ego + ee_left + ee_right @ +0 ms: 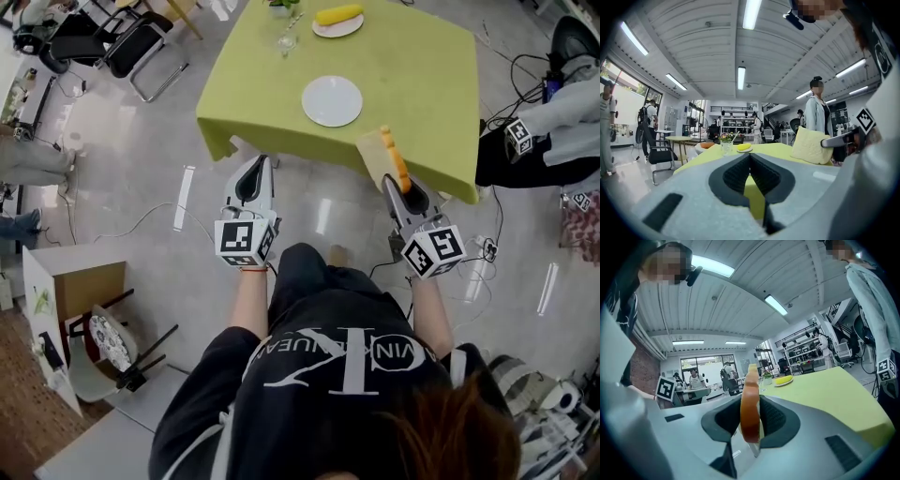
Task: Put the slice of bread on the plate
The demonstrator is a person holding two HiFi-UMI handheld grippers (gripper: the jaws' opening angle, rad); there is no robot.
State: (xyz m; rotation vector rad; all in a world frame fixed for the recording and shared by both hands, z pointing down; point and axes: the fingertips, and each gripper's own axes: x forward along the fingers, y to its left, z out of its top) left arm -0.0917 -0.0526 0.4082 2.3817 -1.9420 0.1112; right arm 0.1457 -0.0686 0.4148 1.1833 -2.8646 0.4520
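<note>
My right gripper (401,180) is shut on a slice of bread (382,154) with an orange-brown crust, held upright on edge at the near edge of the green table (431,75). In the right gripper view the bread (751,401) stands between the pads of that gripper (751,416). An empty white plate (332,100) lies on the table ahead and a little left. My left gripper (254,167) hangs over the floor before the table's near left corner, shut with nothing in it; its tips meet (750,157). The left gripper view shows the bread (812,145) at its right.
At the table's far end a small plate with a yellow item (337,17) sits beside a glass (286,37). Black chairs (122,42) stand on the left. A person (553,131) sits close to the table's right side. Cables (497,234) lie on the floor there.
</note>
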